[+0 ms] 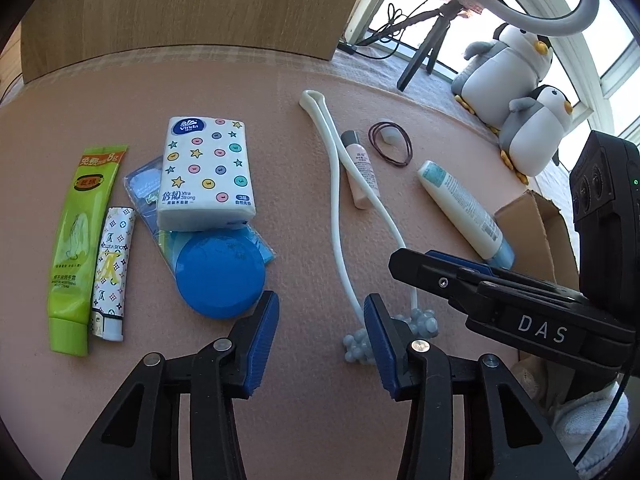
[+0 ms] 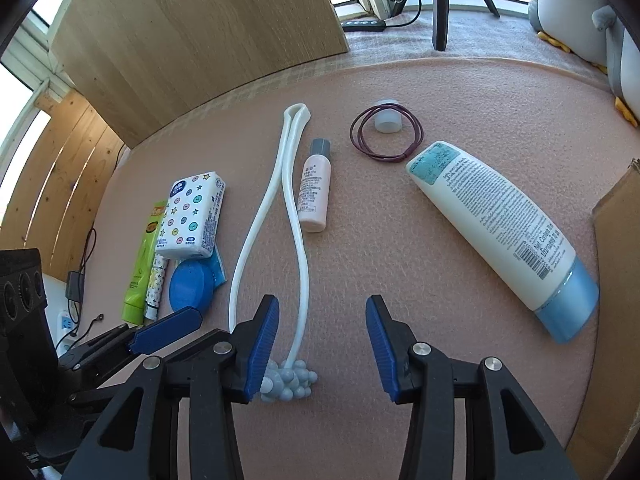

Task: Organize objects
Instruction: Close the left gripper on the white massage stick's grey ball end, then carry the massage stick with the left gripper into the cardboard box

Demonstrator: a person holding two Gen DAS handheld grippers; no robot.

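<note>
On the pink mat (image 1: 120, 400) lies a white looped massager (image 1: 335, 184) with grey-blue bead heads (image 1: 422, 320). My left gripper (image 1: 320, 320) stands open just left of those beads, nothing between its blue pads. In the right wrist view the massager's cord (image 2: 302, 264) runs along the mat under my right gripper (image 2: 322, 320), close to the left pad; the pads do not press it, so it is open. A pink bottle (image 2: 314, 188), purple hair bands (image 2: 380, 157), a small white cap (image 2: 387, 120) and a white tube with a blue cap (image 2: 492, 216) lie beyond.
At the left sit a tissue pack (image 1: 206, 172), a blue round lid (image 1: 220, 276), a green tube (image 1: 80, 248) and a patterned tube (image 1: 110, 272). A cardboard box (image 1: 536, 220) stands at the right edge, plush penguins (image 1: 504, 64) behind it, and a wooden board (image 1: 200, 4) at the back.
</note>
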